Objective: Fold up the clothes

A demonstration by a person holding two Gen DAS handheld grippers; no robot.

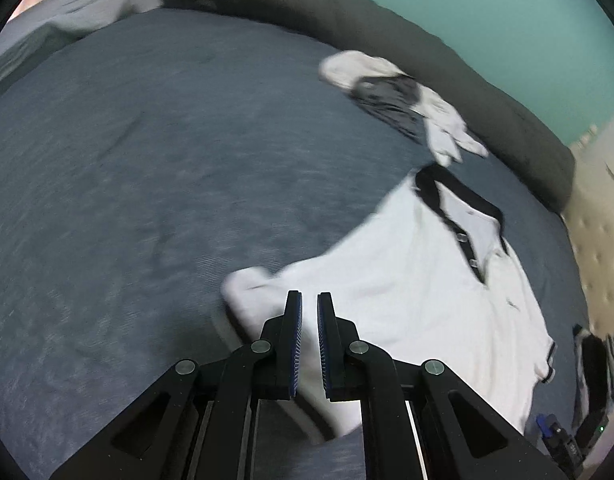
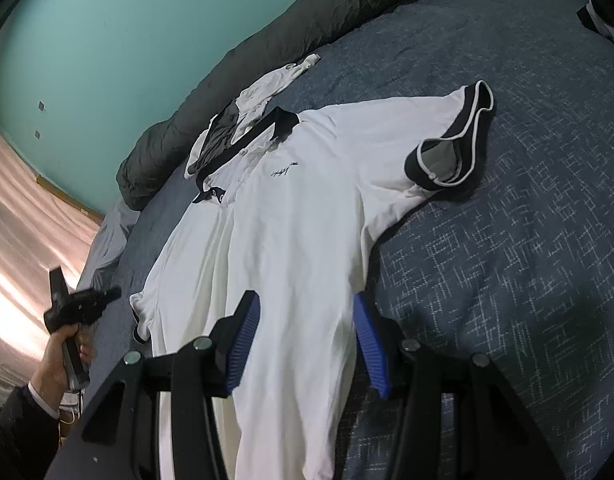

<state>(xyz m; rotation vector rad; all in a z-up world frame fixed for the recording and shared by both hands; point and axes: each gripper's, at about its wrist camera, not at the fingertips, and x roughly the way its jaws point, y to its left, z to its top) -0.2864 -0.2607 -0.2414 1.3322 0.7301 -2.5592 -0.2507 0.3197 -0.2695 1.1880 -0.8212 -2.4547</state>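
Two garments lie on the bed (image 2: 507, 240), which is covered in a blue-grey patterned spread. Nearest is a white polo shirt (image 2: 291, 216) with a dark collar and dark-trimmed sleeves, spread face up with its collar toward the far side and its hem toward the cameras. Its right sleeve (image 2: 451, 148) lies stretched out to the right, the cuff standing slightly open. Just beyond the collar sits a second, crumpled white and dark garment (image 1: 403, 96), close against a long dark rolled duvet (image 2: 243, 64) that runs along the far edge of the bed below a teal wall (image 2: 107, 20). The right tool (image 2: 305, 320) hovers over the lower body of the shirt with its blue-padded fingers spread wide and nothing between them. The left tool (image 1: 309, 312) is over the shirt's left sleeve end, its fingers drawn narrow with a slim gap; white fabric shows in that gap, but whether it is pinched cannot be told. In the right wrist view a hand (image 2: 63, 356) in a dark sleeve holds the left tool's handle at the near left.
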